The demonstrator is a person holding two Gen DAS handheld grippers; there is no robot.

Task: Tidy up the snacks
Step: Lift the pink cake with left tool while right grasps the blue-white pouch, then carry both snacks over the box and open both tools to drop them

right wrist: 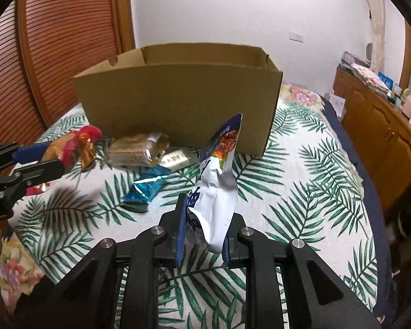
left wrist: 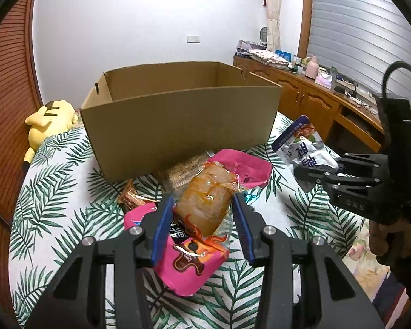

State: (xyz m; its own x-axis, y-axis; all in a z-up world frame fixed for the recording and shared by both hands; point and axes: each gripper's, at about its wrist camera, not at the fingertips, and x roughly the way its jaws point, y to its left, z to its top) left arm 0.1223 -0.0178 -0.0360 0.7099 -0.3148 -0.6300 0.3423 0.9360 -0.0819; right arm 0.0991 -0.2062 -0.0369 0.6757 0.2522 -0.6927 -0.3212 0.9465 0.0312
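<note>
An open cardboard box point(left wrist: 178, 118) stands on the leaf-print bed; it also shows in the right wrist view point(right wrist: 178, 101). My left gripper point(left wrist: 202, 213) is shut on a pink snack pack point(left wrist: 202, 200) with a brown piece inside, held above the bed in front of the box; it appears at the left of the right wrist view point(right wrist: 68, 150). My right gripper point(right wrist: 202, 233) is shut on a white and blue snack bag point(right wrist: 219, 181), held upright; it also shows in the left wrist view point(left wrist: 304, 145), right of the box.
Loose snacks lie in front of the box: a brown cracker pack point(right wrist: 137, 150), a blue foil pack point(right wrist: 145, 186) and a pale pack point(right wrist: 178, 159). A yellow plush toy point(left wrist: 49, 120) lies left of the box. A wooden cabinet point(left wrist: 315, 101) stands to the right.
</note>
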